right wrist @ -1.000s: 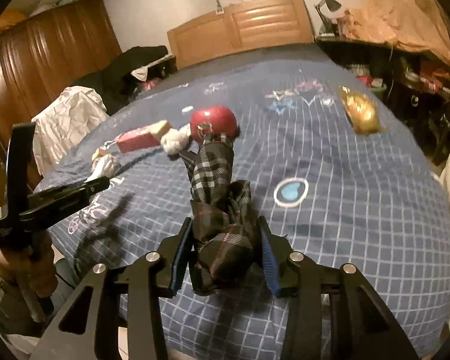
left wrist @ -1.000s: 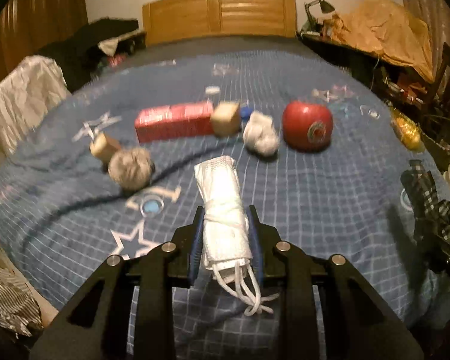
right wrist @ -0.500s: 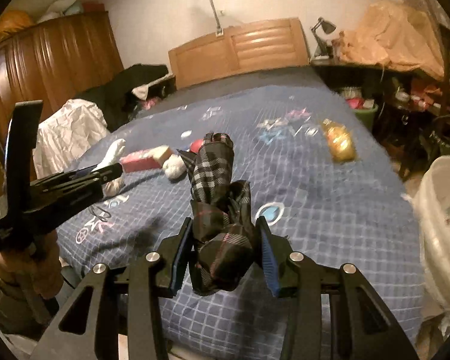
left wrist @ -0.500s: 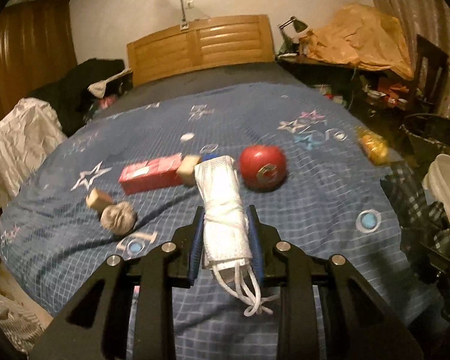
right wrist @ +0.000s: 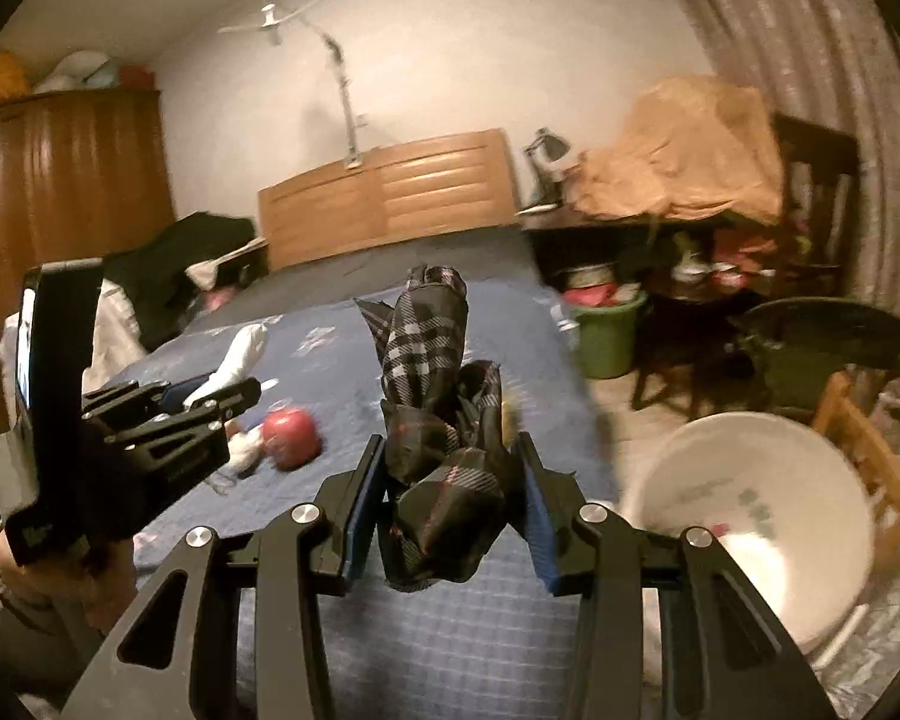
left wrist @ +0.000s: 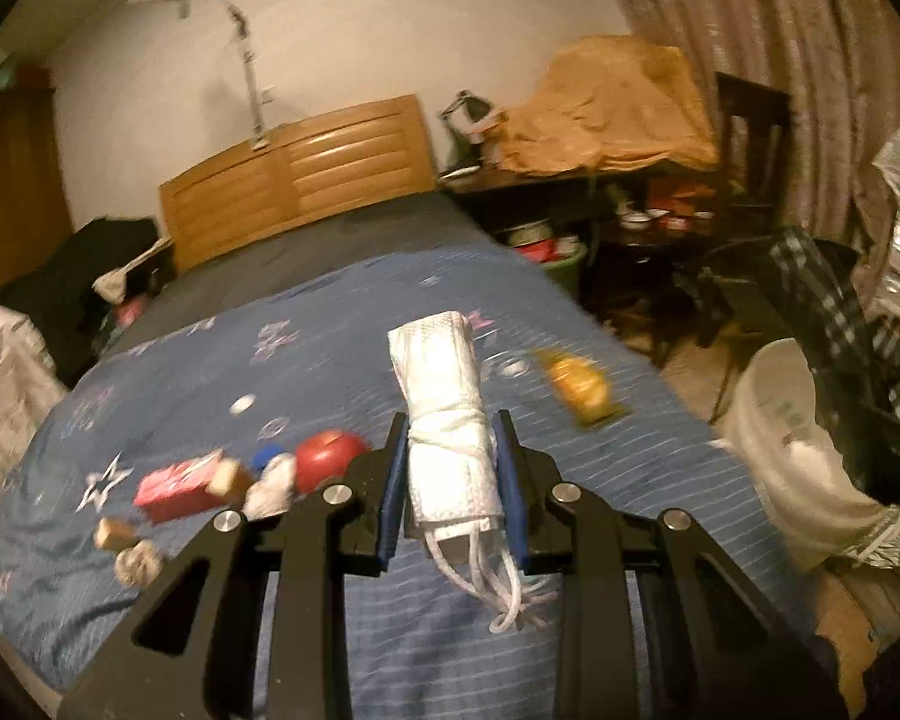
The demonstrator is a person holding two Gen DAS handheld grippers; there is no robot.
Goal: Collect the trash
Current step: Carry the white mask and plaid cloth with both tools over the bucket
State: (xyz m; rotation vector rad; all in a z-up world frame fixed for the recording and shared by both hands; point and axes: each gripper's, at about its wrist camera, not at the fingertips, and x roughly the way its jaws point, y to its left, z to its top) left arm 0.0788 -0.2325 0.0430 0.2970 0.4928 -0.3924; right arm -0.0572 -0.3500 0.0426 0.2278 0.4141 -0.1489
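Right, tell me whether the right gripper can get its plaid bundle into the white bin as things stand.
Probably yes. The right gripper is shut on the plaid bundle, and the white bin sits open-topped just to its right on the floor beside the bed, with nothing visible between them.

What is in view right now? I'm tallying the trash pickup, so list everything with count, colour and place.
rolled face mask: 1, white, clamped in left gripper
plaid cloth bundle: 1, dark, clamped in right gripper
bucket: 1, white, on floor right of bed
bed: 1, blue checked cover with stars
round red object: 1, on bed
box: 1, red, on bed
crumpled wads: 2, pale, on bed
tan blocks: 2, on bed
wrapper: 1, yellow, bed's right side
green bucket: 1, floor beyond bed
left gripper: shut on mask
right gripper: shut on cloth
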